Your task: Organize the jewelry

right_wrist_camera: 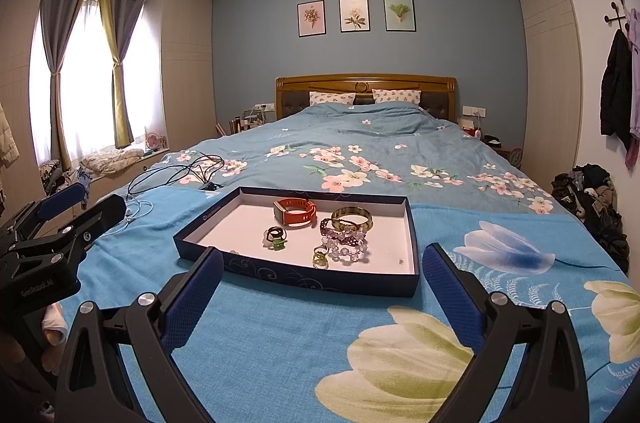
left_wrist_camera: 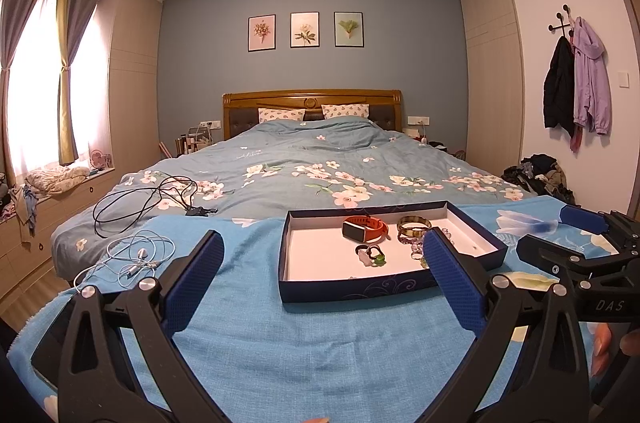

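1. The jewelry sits in a flat box [right_wrist_camera: 224,265] with dark blue walls and a white floor. The box lies on a blue cloth [right_wrist_camera: 280,335] at the foot of the bed [right_wrist_camera: 360,143].
2. In the box are an orange watch [right_wrist_camera: 295,212], a gold bangle [right_wrist_camera: 352,218], a dark bead bracelet [right_wrist_camera: 340,229], a clear bead bracelet [right_wrist_camera: 347,250], and some small rings [right_wrist_camera: 276,238]. The bangle and the bracelets lie bunched up and touching. The watch and the left rings lie a bit apart.
3. The right tongs [right_wrist_camera: 322,277] are wide and hold nothing. They hover just in front of the near wall of the box.
4. The left tongs [left_wrist_camera: 324,273] are wide too and hold nothing. They point at the box from its left side. In the left view, one finger [left_wrist_camera: 452,279] covers part of the bracelets.
5. No piece is in a grip, so the job looks like it is at a picking step.
6. The next move likely needs one pair of tongs to go down over one piece and close softly. The bunched bracelets may drag each other, so a lone piece like the watch looks easier.
7. Off to the left on the bed lie white earphones [left_wrist_camera: 138,257] and black cables [left_wrist_camera: 152,199], well apart from the box.
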`<state>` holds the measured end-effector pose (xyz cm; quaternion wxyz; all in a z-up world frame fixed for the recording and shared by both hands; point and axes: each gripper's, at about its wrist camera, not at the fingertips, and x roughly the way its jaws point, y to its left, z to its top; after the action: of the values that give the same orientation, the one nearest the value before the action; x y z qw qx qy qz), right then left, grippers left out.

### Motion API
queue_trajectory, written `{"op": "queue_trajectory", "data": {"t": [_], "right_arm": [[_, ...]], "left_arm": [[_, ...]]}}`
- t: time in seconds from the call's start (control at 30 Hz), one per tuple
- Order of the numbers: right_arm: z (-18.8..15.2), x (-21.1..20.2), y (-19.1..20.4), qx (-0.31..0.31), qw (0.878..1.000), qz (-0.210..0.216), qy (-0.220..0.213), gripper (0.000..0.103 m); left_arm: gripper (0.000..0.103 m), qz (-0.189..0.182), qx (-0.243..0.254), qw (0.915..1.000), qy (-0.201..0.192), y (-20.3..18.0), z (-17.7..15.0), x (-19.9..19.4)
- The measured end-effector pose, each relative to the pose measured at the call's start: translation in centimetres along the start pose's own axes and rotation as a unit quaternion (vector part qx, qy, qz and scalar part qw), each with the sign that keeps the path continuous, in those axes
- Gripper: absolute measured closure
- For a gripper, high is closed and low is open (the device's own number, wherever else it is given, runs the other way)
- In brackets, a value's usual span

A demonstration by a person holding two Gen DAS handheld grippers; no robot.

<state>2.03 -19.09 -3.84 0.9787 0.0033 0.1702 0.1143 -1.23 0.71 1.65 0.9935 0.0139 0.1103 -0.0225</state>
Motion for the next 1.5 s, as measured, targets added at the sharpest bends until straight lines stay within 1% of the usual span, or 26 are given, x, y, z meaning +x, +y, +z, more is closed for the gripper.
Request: {"op": "queue_trajectory", "data": {"t": [1.5], "right_arm": [[-0.05,0.18,-0.43,0.003,1.000,0.000,0.003,0.007]], "left_arm": [[0.005,-0.005,0.000,1.0000,0.002,-0.36,-0.17,0.19]]}}
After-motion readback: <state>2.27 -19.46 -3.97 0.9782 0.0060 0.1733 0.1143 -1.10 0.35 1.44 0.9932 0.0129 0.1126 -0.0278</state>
